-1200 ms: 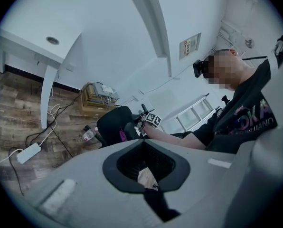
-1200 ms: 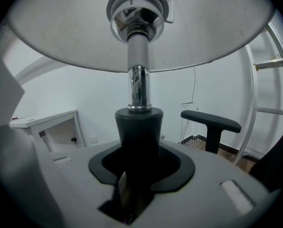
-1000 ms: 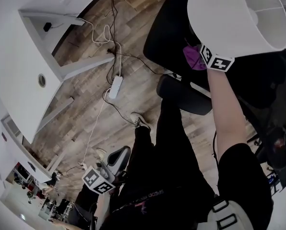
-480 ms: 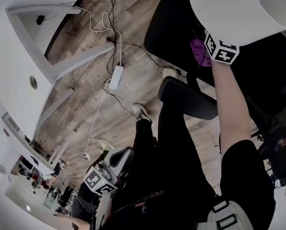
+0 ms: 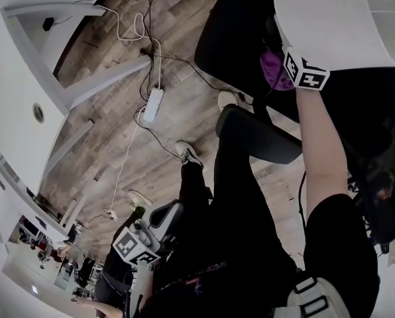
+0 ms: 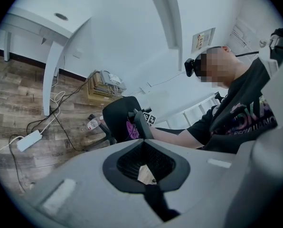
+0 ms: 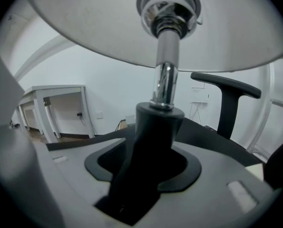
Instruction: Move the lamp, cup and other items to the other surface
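- head view: my right claw [image 5: 295, 71] reaches up under the shade of the lamp [image 5: 337, 18], above a dark surface [image 5: 234, 32]. the lamp's base is hidden. my left claw [image 5: 143, 242] hangs low by my hip, out of the way.
- left gripper view: its jaws sit together on nothing, so it is free for another item.
- right gripper view: the lamp's black post [image 7: 151, 127] stands between my jaws, which have just been opening. i judge the grip slackened so the lamp can stand alone.
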Demonstrator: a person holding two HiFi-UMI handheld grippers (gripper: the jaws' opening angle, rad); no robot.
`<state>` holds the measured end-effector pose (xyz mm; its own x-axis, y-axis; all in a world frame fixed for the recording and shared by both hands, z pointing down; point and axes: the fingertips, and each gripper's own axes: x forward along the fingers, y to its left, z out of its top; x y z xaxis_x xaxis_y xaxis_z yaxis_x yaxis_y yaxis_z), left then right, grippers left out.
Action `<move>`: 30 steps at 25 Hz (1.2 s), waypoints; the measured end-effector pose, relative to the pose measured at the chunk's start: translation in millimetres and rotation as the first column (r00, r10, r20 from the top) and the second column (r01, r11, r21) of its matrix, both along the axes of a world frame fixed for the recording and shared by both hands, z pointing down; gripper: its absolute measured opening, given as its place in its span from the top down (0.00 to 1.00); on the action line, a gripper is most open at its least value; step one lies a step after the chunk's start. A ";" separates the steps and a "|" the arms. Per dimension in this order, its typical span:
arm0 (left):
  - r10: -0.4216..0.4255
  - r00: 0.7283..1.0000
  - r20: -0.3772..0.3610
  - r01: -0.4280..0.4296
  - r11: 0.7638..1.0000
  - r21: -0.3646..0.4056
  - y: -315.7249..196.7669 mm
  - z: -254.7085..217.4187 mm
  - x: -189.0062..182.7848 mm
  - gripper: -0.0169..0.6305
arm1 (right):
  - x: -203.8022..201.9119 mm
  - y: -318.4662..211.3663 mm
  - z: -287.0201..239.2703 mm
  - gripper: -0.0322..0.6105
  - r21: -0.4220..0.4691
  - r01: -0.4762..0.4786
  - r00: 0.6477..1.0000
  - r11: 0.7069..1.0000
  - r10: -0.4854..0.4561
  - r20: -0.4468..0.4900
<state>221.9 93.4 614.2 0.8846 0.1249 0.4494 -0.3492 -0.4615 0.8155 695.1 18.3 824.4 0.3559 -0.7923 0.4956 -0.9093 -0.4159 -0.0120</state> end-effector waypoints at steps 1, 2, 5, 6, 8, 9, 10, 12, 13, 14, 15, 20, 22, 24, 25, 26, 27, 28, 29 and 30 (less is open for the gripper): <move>-0.003 1.000 -0.002 0.003 1.000 -0.003 0.5 0.1 -0.4 0.98 | -1.9 1.6 0.7 0.60 -0.023 0.023 1.000 0.999 -0.024 -0.018; -0.005 1.000 -0.003 0.005 1.000 -0.006 0.8 0.6 -0.8 0.98 | -3.4 3.9 1.4 0.60 -0.046 0.042 0.998 0.998 -0.044 -0.036; -0.011 1.000 -0.011 0.011 1.000 -0.015 1.4 3.0 -2.4 0.98 | -8.3 12.4 3.4 0.59 -0.100 0.076 0.994 0.992 -0.084 -0.075; -0.011 1.000 -0.014 0.011 1.000 -0.019 2.0 3.4 -2.6 0.98 | -9.8 15.2 3.8 0.58 -0.110 0.081 0.993 0.991 -0.090 -0.079; -0.008 1.000 -0.021 0.007 1.000 -0.023 3.6 2.8 -2.6 0.98 | -12.2 21.3 4.3 0.57 -0.125 0.081 0.993 0.989 -0.091 -0.078; -0.006 1.000 -0.024 0.005 1.000 -0.024 4.2 2.4 -2.6 0.98 | -13.4 24.1 4.8 0.57 -0.131 0.079 0.993 0.988 -0.090 -0.078; -0.005 1.000 -0.025 0.004 1.000 -0.025 4.5 2.2 -2.6 0.98 | -14.7 26.7 5.5 0.57 -0.137 0.076 0.993 0.988 -0.087 -0.078; -0.004 1.000 -0.026 0.003 1.000 -0.027 4.5 2.3 -3.2 0.98 | -17.1 31.5 6.7 0.56 -0.143 0.069 0.994 0.987 -0.081 -0.080; -0.003 1.000 -0.027 0.002 1.000 -0.028 4.8 2.5 -3.7 0.98 | -17.9 34.1 7.0 0.56 -0.143 0.064 0.994 0.988 -0.076 -0.084; -0.001 1.000 -0.027 0.000 1.000 -0.029 5.5 3.0 -4.1 0.98 | -18.3 36.5 7.1 0.56 -0.141 0.059 0.993 0.988 -0.072 -0.091; 0.001 1.000 -0.028 -0.002 1.000 -0.029 6.3 3.7 -4.7 0.98 | -18.4 38.5 7.2 0.56 -0.139 0.055 0.992 0.989 -0.069 -0.103; 0.011 1.000 -0.024 -0.012 0.999 -0.034 9.6 10.9 -12.8 0.98 | -22.1 44.4 4.5 0.50 -0.165 0.050 0.985 0.985 -0.076 -0.153; 0.016 0.999 -0.031 -0.017 0.999 -0.038 10.1 13.8 -16.9 0.98 | -28.4 51.1 5.6 0.48 -0.201 0.083 0.979 0.976 -0.118 -0.165; 0.022 0.999 -0.043 -0.024 0.999 -0.045 10.1 15.8 -21.0 0.98 | -38.1 62.6 9.6 0.54 -0.240 0.125 0.970 0.963 -0.169 -0.176; 0.026 0.998 -0.050 -0.029 0.998 -0.048 9.9 16.3 -22.2 0.98 | -44.0 69.1 13.3 0.55 -0.258 0.146 0.964 0.955 -0.196 -0.177; 0.032 0.998 -0.059 -0.035 0.998 -0.050 10.0 16.4 -22.5 0.98 | -49.7 75.3 17.1 0.59 -0.275 0.167 0.959 0.947 -0.221 -0.176; 0.042 0.997 -0.069 -0.045 0.998 -0.049 10.6 16.0 -22.2 0.98 | -54.5 80.8 19.3 0.61 -0.291 0.182 0.955 0.939 -0.240 -0.176; 0.054 0.995 -0.079 -0.058 0.997 -0.048 11.4 15.3 -22.0 0.98 | -58.5 86.0 19.5 0.61 -0.305 0.189 0.952 0.933 -0.251 -0.177; 0.066 0.994 -0.090 -0.071 0.996 -0.045 12.4 14.4 -22.6 0.98 | -62.1 91.6 18.4 0.61 -0.316 0.191 0.950 0.929 -0.255 -0.178; 0.076 0.992 -0.100 -0.080 0.996 -0.043 12.8 13.5 -24.3 0.98 | -65.6 97.6 17.0 0.62 -0.328 0.190 0.950 0.926 -0.257 -0.176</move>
